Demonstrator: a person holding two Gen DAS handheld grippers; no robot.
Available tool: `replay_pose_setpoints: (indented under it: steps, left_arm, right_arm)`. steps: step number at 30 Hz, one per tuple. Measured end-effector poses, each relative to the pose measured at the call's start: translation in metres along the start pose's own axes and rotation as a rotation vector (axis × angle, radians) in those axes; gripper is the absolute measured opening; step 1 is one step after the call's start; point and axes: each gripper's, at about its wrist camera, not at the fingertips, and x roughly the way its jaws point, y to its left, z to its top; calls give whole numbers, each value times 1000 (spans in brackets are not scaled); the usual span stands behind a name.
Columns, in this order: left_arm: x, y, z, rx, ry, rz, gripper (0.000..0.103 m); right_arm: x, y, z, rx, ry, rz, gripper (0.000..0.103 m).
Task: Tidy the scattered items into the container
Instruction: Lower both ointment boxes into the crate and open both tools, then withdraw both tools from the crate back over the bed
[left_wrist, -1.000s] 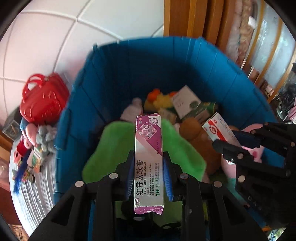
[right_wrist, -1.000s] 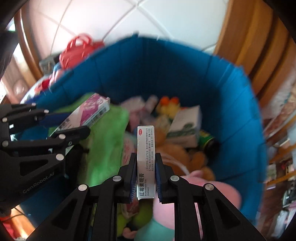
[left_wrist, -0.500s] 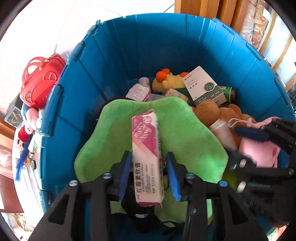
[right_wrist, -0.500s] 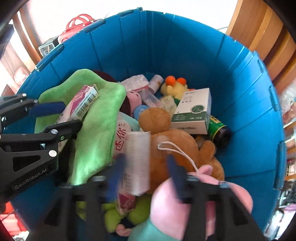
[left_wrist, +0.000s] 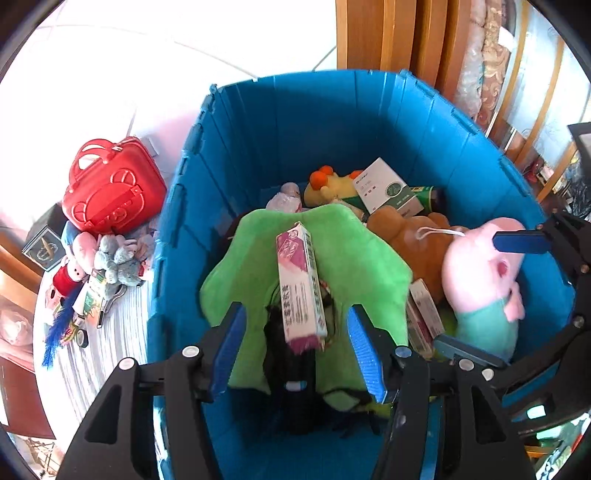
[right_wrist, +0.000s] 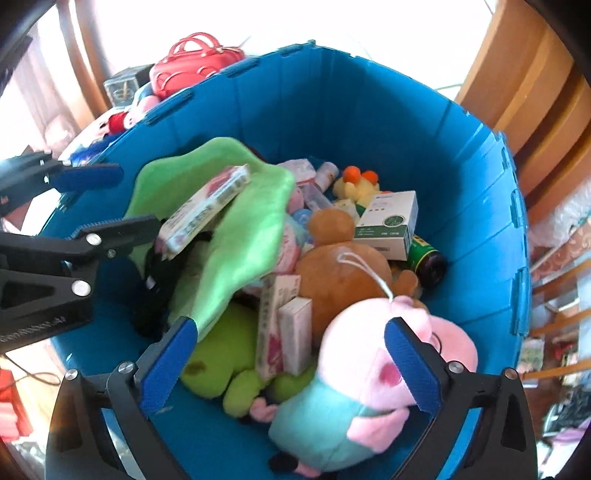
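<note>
The blue bin (left_wrist: 332, 122) holds plush toys and boxes. A pink ointment box (left_wrist: 299, 284) lies loose on the green plush (left_wrist: 369, 266). My left gripper (left_wrist: 295, 350) hangs over its near end; the jaws are opening and the pads stand clear of the box. In the right wrist view the silver ointment box (right_wrist: 295, 332) rests among the toys beside a pink-and-white box (right_wrist: 271, 325). My right gripper (right_wrist: 290, 365) is above it, jaws opening wide with nothing pressed between the pads. The left gripper (right_wrist: 107, 201) shows at the left of that view, near the pink ointment box (right_wrist: 207, 206).
A pink pig plush (right_wrist: 369, 369) lies under the right gripper's right finger. A brown bear (right_wrist: 343, 266), a white-green box (right_wrist: 391, 221) and a yellow duck (right_wrist: 354, 184) fill the bin. Outside it, left, are a red bag (left_wrist: 110, 184) and small plush toys (left_wrist: 110, 254). Wooden furniture (left_wrist: 406, 37) stands behind.
Both grippers have opened and let go of their boxes. The pink box now lies on the green plush, the silver box among the toys. Both grippers have drawn back and up.
</note>
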Motion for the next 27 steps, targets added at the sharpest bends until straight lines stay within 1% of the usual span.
replay_pose_setpoints:
  steps: [6,10,14,20,24,27]
  left_arm:
    - [-35,24,-21,-40,-78,27,56]
    - [-54,54,-39,-88,-108,65,56]
    - [-73,97,-62,-153,-130,95,56]
    - [-99,172,-106,-206,-148,126,56]
    - [-115,229,-143,-225,-148,141,56]
    - [-125,278,-171,-245,-145,155,56]
  right_arm:
    - [-15,29,5,-71,-37,12,103]
    - [-24,55,21,-122,-77,30,103]
    - [-30,93,38,-161,-100,32,103]
    - [-41,169,60,-206,-132,25,103]
    - [-43,232,75,-229,-148,28,103]
    - [-43,289,88,-250,-173,38,103]
